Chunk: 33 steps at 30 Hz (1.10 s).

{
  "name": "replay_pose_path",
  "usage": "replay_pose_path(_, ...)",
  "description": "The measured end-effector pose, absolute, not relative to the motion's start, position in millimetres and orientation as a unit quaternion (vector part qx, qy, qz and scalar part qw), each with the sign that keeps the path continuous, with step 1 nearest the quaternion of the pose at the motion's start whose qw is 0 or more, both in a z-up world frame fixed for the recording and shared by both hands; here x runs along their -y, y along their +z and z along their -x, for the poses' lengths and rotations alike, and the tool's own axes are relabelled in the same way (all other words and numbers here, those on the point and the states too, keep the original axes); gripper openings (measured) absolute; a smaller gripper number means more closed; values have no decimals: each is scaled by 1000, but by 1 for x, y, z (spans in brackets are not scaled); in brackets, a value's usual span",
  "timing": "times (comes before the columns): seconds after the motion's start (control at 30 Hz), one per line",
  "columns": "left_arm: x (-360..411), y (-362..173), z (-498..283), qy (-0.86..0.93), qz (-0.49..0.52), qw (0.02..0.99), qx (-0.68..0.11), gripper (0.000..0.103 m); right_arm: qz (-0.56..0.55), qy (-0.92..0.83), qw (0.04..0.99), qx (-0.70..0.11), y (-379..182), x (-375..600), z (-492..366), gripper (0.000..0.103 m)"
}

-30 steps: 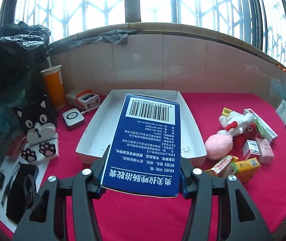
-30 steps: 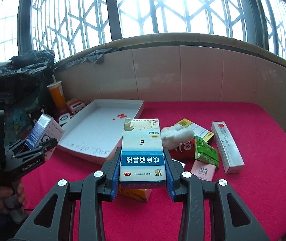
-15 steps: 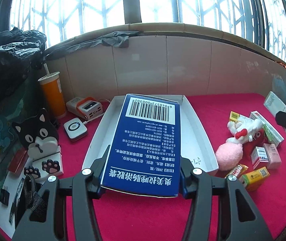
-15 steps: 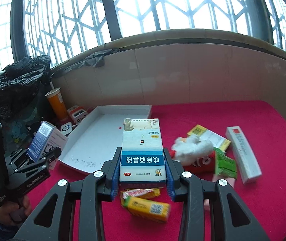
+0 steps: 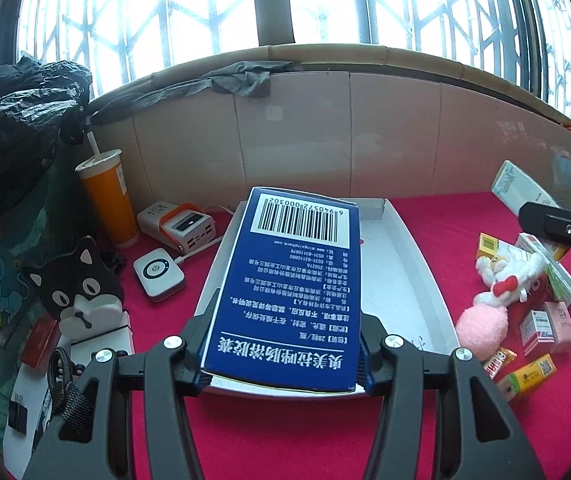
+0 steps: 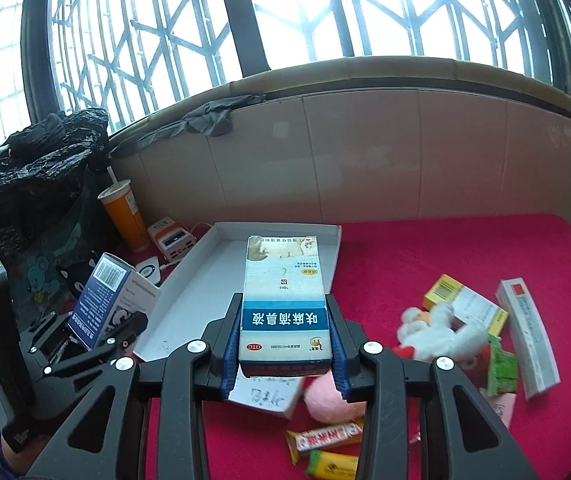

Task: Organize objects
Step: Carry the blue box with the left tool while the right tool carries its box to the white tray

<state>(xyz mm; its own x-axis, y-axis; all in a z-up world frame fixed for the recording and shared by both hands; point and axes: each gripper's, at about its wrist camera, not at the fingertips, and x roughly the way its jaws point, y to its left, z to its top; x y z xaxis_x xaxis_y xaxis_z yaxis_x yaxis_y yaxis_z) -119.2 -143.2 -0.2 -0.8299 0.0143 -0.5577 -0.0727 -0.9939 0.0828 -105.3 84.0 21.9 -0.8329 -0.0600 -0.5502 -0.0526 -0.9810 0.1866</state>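
- The left gripper (image 5: pixel 283 354) is clamped on the dark blue medicine box (image 5: pixel 289 288), barcode end pointing far. Over the last second it has closed in on the white tray (image 5: pixel 413 264); the box now hangs over the tray's near edge, where a second ago it was short of it.
- The right gripper (image 6: pixel 284 354) is clamped on the pale blue medicine box (image 6: pixel 283 304). It too has travelled left and forward, and the box now sits above the tray's (image 6: pixel 189 280) near right corner instead of over the red cloth (image 6: pixel 445 248).
- Both boxes are held off the surface; neither is in the tray, which looks bare inside apart from a small red mark.
- Judged from this, the step in hand is delivery: both carries are nearly over the tray, and lowering and release remain.
- Loose things stay unsorted on the cloth to the right: the plush toy (image 5: pixel 505 284), small cartons (image 5: pixel 545 324) and the long white box (image 6: pixel 525 332).
- The orange cup (image 5: pixel 107 200) and power bank (image 5: pixel 177 226) stand left of the tray, apart from it.
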Motion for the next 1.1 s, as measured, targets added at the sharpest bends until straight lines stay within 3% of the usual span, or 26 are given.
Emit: replay_pose_path(1.1, 156, -39, 249, 927, 373, 13, -37, 53, -364, -925, -17, 107, -24, -65, 219, 40)
